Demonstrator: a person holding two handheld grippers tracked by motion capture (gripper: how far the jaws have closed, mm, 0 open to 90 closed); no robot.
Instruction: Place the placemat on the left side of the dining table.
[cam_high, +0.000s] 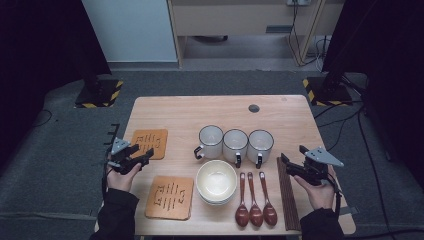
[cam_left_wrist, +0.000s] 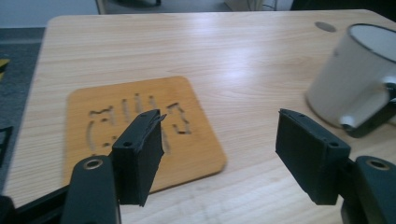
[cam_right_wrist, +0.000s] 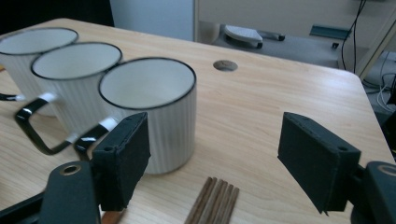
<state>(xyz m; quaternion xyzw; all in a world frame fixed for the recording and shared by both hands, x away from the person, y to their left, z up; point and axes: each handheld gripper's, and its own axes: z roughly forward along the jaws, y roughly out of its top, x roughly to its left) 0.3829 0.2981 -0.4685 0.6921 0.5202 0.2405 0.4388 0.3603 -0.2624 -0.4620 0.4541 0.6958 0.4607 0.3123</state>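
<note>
On the wooden table (cam_high: 280, 112) stand three white mugs (cam_high: 235, 145) in a row, with a stack of white bowls (cam_high: 216, 181) in front of them. Three brown spoons (cam_high: 255, 200) and a bundle of dark chopsticks (cam_high: 288, 192) lie to the right of the bowls. Two orange wooden coasters lie at the left, one farther (cam_high: 150, 142) and one nearer (cam_high: 170, 197). My left gripper (cam_high: 145, 156) hovers open beside the far coaster (cam_left_wrist: 140, 130), nothing between its jaws. My right gripper (cam_high: 286, 162) is open above the chopsticks (cam_right_wrist: 212, 203), facing the nearest mug (cam_right_wrist: 154, 107).
A dark round grommet (cam_high: 254, 108) sits near the table's far edge. Two stand bases with yellow-black tape (cam_high: 100, 94) rest on the grey floor beyond the table's far corners. A leftmost mug (cam_left_wrist: 355, 84) shows at the right of the left gripper view.
</note>
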